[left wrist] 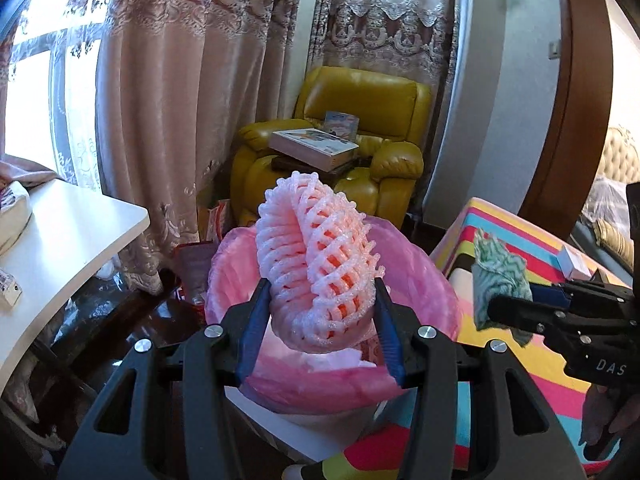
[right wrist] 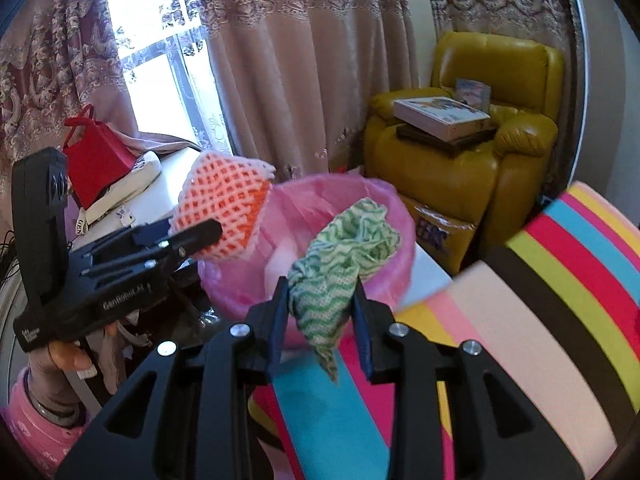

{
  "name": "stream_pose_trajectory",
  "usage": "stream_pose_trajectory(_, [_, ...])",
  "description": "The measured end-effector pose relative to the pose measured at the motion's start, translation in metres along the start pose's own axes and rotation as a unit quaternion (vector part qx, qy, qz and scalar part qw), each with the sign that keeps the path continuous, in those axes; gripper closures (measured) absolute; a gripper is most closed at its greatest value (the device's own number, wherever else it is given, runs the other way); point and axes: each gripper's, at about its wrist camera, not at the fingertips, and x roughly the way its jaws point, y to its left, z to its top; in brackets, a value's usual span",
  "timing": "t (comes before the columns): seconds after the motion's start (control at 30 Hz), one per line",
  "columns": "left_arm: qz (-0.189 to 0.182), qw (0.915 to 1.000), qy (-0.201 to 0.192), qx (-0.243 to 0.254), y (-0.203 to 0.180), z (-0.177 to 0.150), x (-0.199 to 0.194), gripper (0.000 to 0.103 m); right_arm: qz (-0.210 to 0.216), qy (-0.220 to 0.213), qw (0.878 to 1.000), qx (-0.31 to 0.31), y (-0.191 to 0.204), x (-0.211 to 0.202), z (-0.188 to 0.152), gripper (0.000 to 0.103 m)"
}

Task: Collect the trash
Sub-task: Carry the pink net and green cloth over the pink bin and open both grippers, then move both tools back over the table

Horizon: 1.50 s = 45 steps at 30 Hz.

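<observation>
A pink foam fruit net (left wrist: 316, 264) sits pinched between the blue pads of the left gripper (left wrist: 320, 312), held above a bin lined with a pink bag (left wrist: 424, 276), while the right gripper (right wrist: 320, 316) clamps one crumpled green-and-white cloth (right wrist: 336, 276) just in front of the same bin's rim. Two grippers, two pieces of trash, one bin (pale scraps show at its bottom). The bin stands between a white table (left wrist: 76, 232) and a striped mat (right wrist: 560, 280), with a yellow armchair (left wrist: 360, 120) behind.

The bin (left wrist: 420, 280) stands between the counter (left wrist: 72, 236) on its left and the mat (left wrist: 532, 240) on its right, with the armchair (left wrist: 384, 104) behind.
</observation>
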Motion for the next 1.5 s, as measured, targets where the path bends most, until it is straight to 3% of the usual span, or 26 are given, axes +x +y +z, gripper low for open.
stream_pose_trajectory(0.13, [0.001,0.9999,0.005,-0.011,0.006,0.005,0.009,0.054,0.011,-0.018,1.000,-0.009,0.002,0.009,0.020,0.069])
stream_pose_trajectory(0.17, [-0.001,0.9999,0.007,-0.012,0.008,0.006,0.013,0.053,0.024,-0.025,0.999,-0.009,0.001,0.012,0.025,0.064])
stream_pose_trajectory(0.2, [-0.001,0.9999,0.006,-0.010,0.007,0.007,0.015,0.053,0.030,-0.033,0.999,-0.010,0.000,0.013,0.028,0.050])
stream_pose_trajectory(0.27, [0.015,0.9999,0.002,-0.007,0.006,0.006,0.019,0.039,0.020,-0.044,0.999,-0.008,-0.005,0.013,0.031,0.030])
stream_pose_trajectory(0.37, [0.061,0.9978,-0.021,-0.013,0.004,0.002,0.015,0.021,0.018,-0.056,0.998,0.005,-0.015,0.005,0.026,0.030])
stream_pose_trajectory(0.4, [0.078,0.9964,-0.030,-0.014,0.004,-0.001,0.011,0.019,0.011,-0.059,0.998,0.009,-0.020,0.001,0.023,0.030])
stream_pose_trajectory(0.47, [0.097,0.9946,-0.035,-0.009,0.002,-0.005,0.008,0.017,0.003,-0.060,0.998,0.016,-0.029,-0.006,0.016,0.030])
stream_pose_trajectory(0.67, [0.098,0.9945,-0.039,0.001,-0.013,-0.013,0.004,0.017,-0.030,-0.057,0.996,0.061,-0.068,-0.027,-0.013,0.030])
stream_pose_trajectory(0.77, [0.067,0.9970,-0.040,0.000,-0.035,-0.019,0.005,0.013,-0.057,-0.059,0.994,0.070,-0.088,-0.041,-0.029,0.030])
stream_pose_trajectory(0.97, [-0.005,0.9989,-0.013,0.045,-0.103,-0.033,0.018,0.013,-0.118,-0.063,0.984,0.116,-0.141,-0.077,-0.063,0.030])
stream_pose_trajectory(1.07, [-0.052,0.9960,0.014,0.071,-0.149,-0.047,0.031,0.013,-0.149,-0.064,0.975,0.155,-0.174,-0.096,-0.082,0.030])
stream_pose_trajectory(1.27, [-0.110,0.9882,0.038,0.099,-0.220,-0.065,0.046,0.013,-0.197,-0.062,0.958,0.202,-0.223,-0.129,-0.120,0.030])
stream_pose_trajectory(1.5, [-0.142,0.9816,0.060,0.112,-0.277,-0.075,0.065,0.013,-0.255,-0.064,0.938,0.226,-0.255,-0.158,-0.154,0.030])
